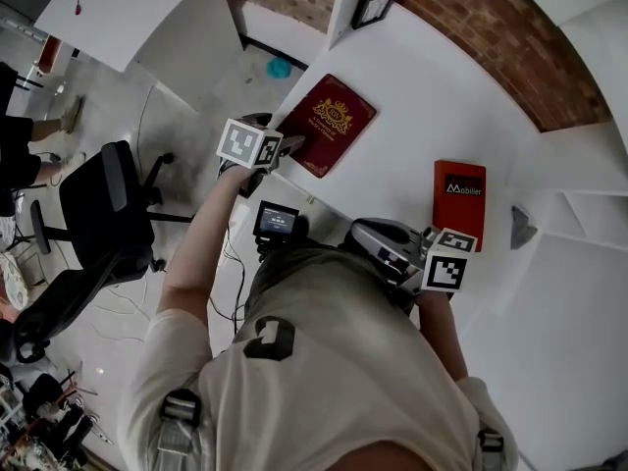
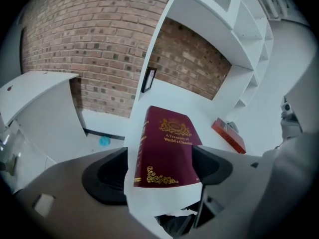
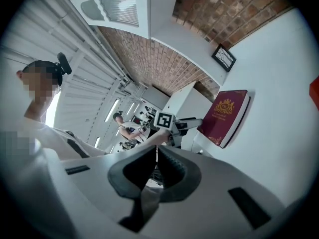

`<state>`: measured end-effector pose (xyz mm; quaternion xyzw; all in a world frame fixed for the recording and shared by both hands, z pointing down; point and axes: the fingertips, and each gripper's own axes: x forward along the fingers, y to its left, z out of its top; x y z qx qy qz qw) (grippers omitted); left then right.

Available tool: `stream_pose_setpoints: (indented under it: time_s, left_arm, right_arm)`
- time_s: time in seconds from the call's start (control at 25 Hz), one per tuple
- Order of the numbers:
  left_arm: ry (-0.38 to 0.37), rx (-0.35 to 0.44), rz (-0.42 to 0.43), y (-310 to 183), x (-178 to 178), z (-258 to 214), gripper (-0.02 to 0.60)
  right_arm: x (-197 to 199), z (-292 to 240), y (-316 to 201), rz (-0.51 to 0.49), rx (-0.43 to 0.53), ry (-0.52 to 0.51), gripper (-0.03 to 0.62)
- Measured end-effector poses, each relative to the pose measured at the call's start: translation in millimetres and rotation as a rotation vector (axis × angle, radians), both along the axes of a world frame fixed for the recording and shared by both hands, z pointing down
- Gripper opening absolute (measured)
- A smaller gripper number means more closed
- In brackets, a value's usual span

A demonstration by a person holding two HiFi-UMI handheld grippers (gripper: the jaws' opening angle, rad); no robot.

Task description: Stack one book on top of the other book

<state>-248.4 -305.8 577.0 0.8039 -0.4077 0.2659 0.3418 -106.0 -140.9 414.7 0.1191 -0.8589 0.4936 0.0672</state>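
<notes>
Far left in the head view there's a black office chair (image 1: 106,214) on the floor, clear of the white table (image 1: 412,96). Next over, the left gripper (image 1: 287,151) is angled down at the table's near left edge, right at the near end of the maroon book (image 1: 330,124). Its jaws are spread wide. In the left gripper view the book's near end sits in the gap between them, but I don't see either pad actually squeezing it, so it isn't gripped. The book lies flat on the table, gold crest up, and the cover reads "A Treasury of World's Classics". Behind it a small black picture frame (image 1: 374,8) leans near the brick wall (image 1: 491,27).

Moving right, the right gripper (image 3: 155,158) is held close to the person's body at the table's near edge. Its jaws are pressed together with nothing between them, and it looks across at the left gripper and the maroon book.

Furthest right is the red book (image 1: 459,202), also flat on the table and well apart from the maroon one. The two books lie separately, not stacked.
</notes>
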Motion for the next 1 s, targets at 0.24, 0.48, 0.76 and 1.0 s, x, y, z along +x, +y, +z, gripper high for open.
stream_pose_setpoints:
  time_s: [0.24, 0.48, 0.76, 1.0]
  left_arm:
    - [-0.076, -0.134, -0.023, -9, 7, 45, 0.413]
    - [0.071, -0.212, -0.169, -8, -4, 56, 0.443]
    - [0.094, -0.191, -0.212, -6, -12, 57, 0.443]
    - [0.225, -0.254, -0.279, 7, -41, 64, 0.445]
  right_arm:
    - [16, 1, -13, -0.058, 0.004, -0.025, 0.008]
    - [25, 4, -28, -0.087, -0.022, -0.044, 0.008]
    - [11, 4, -34, -0.161, 0.019, 0.000, 0.008]
    - [-7, 7, -32, -0.219, 0.020, 0.020, 0.008]
